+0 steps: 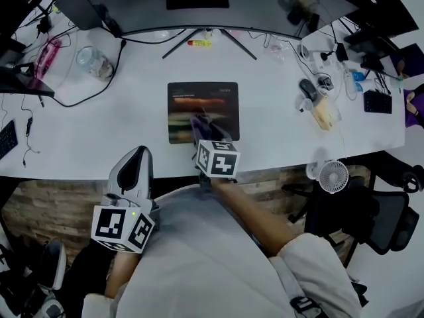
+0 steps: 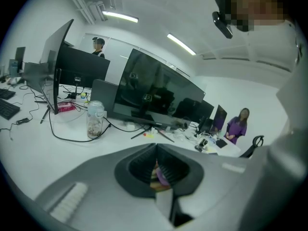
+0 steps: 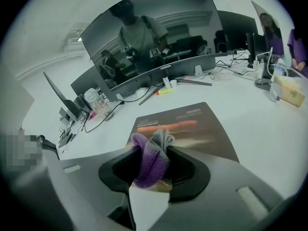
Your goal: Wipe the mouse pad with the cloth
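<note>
R gripper (image 1: pixel 204 132): jaws clamped on the cloth; marker cube twd the person, near edge of desk.
Cloth (image 3: pixel 147 161): purple w/ grey folds, bunched betw. the R jaws, sticks out past the tips. Sits over near part of the pad, about mid-width. Can't tell if it touches the pad.
Mouse pad (image 1: pixel 203 103): dark rectangle, flat on white desk (image 1: pixel 271 138), centre, just in front of the monitor stand. Blurry orange streak across it. Small white print at far right corner, too small to read.
L gripper (image 1: pixel 140 155): jaws closed tip to tip, nothing held. At near edge of desk, left of the pad and apart from it.
Monitor (image 3: pixel 159 42): wide curved screen, dark, far side of desk. Small lettering mid lower bezel, not legible.
Jar (image 1: pixel 93 62): clear, far left, beside a black cable.
Yellow item (image 1: pixel 199 43): small, lying betw. the stand legs; label unreadable.
Fan (image 1: pixel 333 175): small, white, near right edge of desk.
</note>
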